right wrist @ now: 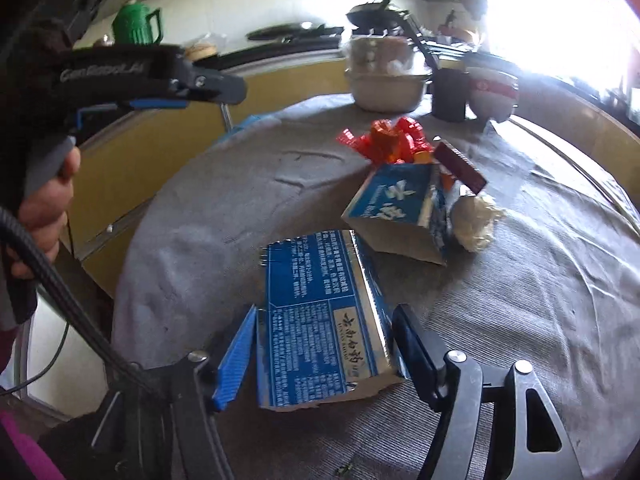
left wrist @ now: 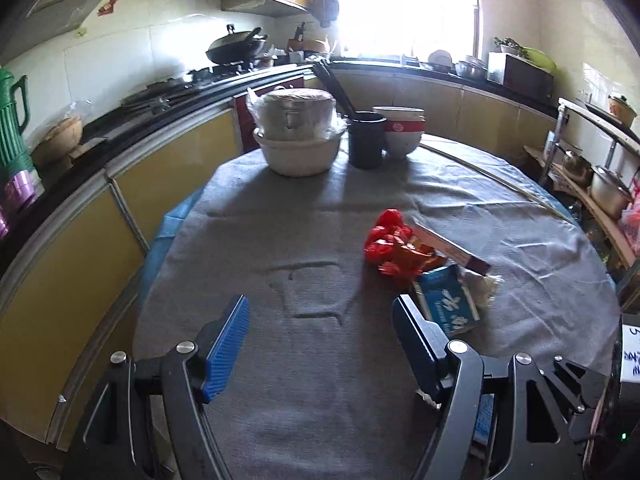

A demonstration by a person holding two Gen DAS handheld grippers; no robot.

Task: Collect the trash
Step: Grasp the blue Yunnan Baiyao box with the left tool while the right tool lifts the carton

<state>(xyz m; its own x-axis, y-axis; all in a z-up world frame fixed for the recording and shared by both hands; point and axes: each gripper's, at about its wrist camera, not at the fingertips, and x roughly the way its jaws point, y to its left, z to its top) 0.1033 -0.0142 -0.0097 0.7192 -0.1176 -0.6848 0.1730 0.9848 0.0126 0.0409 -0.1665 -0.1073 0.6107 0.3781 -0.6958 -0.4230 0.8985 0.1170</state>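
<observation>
Blue carton (right wrist: 320, 320), flattened, white-printed, torn-edged, between right claw (right wrist: 326, 338) pads.

Blown-out window (left wrist: 408, 4) glare, fisheye-warped edges

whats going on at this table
A person is clearing trash off a cloth-covered table with two handheld tools. The right tool has a flattened blue carton between its fingers. The left tool hangs open, holding nothing. A second blue carton, red wrappers and crumpled paper lie waiting.

home kitchen | wok (left wrist: 236, 46) on stove | cabinets (left wrist: 64, 264) | microwave (left wrist: 520, 74)
</observation>
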